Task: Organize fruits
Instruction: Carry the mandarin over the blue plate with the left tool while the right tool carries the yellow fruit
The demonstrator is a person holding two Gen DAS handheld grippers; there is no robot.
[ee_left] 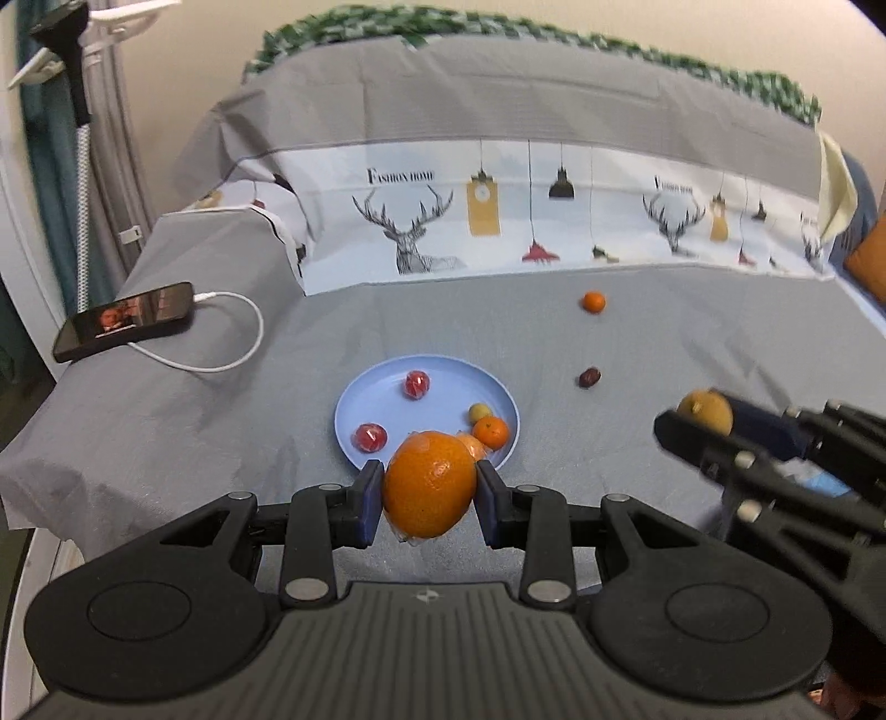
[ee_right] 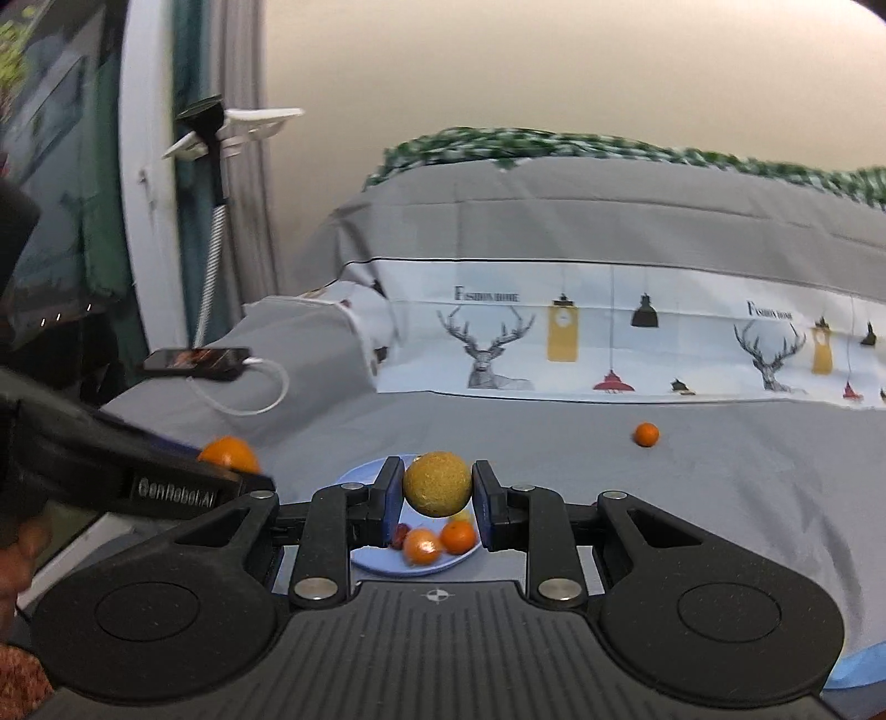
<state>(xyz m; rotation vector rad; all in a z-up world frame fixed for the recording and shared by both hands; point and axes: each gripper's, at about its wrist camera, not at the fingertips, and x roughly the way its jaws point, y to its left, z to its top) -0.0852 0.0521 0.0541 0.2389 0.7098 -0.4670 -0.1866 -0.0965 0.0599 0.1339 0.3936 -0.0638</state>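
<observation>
Nearest in the left wrist view: left tool (ee_left: 429, 501) clamped on a large orange (ee_left: 431, 484), blue pads pressed to both its sides, a bit of clear wrap showing under the fruit. Nearest in the right wrist view: right tool (ee_right: 437, 495) closed tight on a round yellow-brown fruit (ee_right: 437, 483), held clear above the plate. Both fruits lifted off the bed.

Just beyond: light blue plate (ee_left: 365, 396) lying on the grey sheet (ee_left: 221, 432), holding two red wrapped fruits (ee_left: 416, 384), a small orange (ee_left: 490, 432), a small yellowish fruit (ee_left: 478, 412) and another wrapped orange piece partly hidden behind the held orange. Right tool also visible at the right edge of the left wrist view, beside the plate and apart from it.

Farther out on the sheet, right of the plate: a dark red fruit (ee_left: 589, 377), then a lone small tangerine (ee_left: 593, 302) near the printed cloth.

To the left, on a raised covered ledge: a phone (ee_left: 124, 321) with lit screen, white cable (ee_left: 238, 338) plugged in.

At the back: cloth with deer print (ee_left: 410, 232) draped up a covered backrest, green checked fabric (ee_left: 354, 33) along the top, plain wall behind.
</observation>
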